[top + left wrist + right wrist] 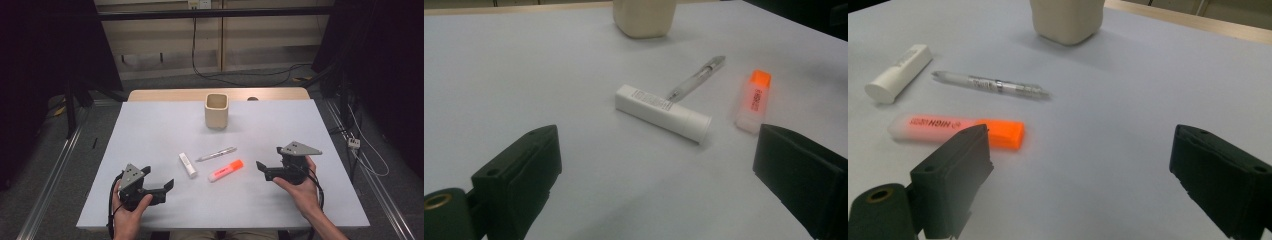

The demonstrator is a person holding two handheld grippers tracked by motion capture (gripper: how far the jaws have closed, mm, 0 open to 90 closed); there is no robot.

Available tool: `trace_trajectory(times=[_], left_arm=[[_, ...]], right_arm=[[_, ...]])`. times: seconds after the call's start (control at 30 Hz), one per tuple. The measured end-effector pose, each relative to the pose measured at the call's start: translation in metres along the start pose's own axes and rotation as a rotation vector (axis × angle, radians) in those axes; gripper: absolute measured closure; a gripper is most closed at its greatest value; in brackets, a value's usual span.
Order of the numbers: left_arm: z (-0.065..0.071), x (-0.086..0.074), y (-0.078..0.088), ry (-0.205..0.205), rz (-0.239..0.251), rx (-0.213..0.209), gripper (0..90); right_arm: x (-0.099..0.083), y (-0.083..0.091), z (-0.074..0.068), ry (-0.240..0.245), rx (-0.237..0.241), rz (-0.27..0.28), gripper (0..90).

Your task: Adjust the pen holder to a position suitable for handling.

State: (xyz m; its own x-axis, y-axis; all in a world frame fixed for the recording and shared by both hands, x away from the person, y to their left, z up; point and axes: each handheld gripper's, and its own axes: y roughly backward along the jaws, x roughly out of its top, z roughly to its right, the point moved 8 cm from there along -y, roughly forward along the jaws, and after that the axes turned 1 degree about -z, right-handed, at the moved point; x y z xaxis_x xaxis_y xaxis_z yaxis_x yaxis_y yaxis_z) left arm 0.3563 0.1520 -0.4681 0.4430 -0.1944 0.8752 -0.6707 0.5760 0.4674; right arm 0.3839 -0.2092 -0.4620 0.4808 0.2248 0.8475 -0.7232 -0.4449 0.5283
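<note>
Orange shows at one end of the highlighter (225, 170), which lies flat on the pale tabletop (150, 130) a little toward the near edge from the middle, between my two tools. Just beyond it lies a clear pen (216, 154), and to its left a white glue stick (187, 165); the three are near each other but none touches. A beige square cup (217, 110) stands upright well apart from them, near the far edge.

My left gripper (159, 189) rests close to the near-left corner with its jaws spread wide and nothing between them; in the left gripper view the glue stick (663, 113) sits ahead of the gap, with the pen (696, 78) and highlighter (753, 101) behind it. My right gripper (267, 170) hovers toward the near-right corner, jaws likewise wide apart and empty, and in the right gripper view the highlighter (956, 131) lies just past my left-hand jaw, off the centre of the opening.

I judge the risks to be these. If I close from here with the right gripper, the jaw may catch only the orange cap end and spin the highlighter away, or push it into the pen (990, 84), which is round and would likely roll. The glue stick (898, 73) is round too and could roll from a glancing touch. All three lie low, so the jaw tips may scrape the tabletop.
</note>
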Motion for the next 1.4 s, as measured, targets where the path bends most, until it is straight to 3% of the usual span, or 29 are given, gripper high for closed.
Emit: trace_trajectory(times=[0.17, 0.57, 0.97, 1.4], left_arm=[[-0.003, -0.002, 0.003, 0.015, -0.002, 0.007, 5.2], [-0.001, -0.005, 0.006, 0.008, -0.006, 0.001, 5.2], [0.001, -0.003, 0.0, 0.007, -0.012, -0.002, 5.3], [-0.002, -0.004, 0.003, 0.02, -0.012, -0.009, 5.3]], right_arm=[[0.017, -0.012, -0.005, 0.02, 0.028, -0.009, 8.4], [0.052, -0.042, -0.012, 0.055, 0.046, -0.012, 8.4], [0.092, -0.071, 0.0, 0.076, 0.025, -0.01, 11.5], [0.136, -0.101, 0.008, 0.089, 0.034, 0.002, 16.3]])
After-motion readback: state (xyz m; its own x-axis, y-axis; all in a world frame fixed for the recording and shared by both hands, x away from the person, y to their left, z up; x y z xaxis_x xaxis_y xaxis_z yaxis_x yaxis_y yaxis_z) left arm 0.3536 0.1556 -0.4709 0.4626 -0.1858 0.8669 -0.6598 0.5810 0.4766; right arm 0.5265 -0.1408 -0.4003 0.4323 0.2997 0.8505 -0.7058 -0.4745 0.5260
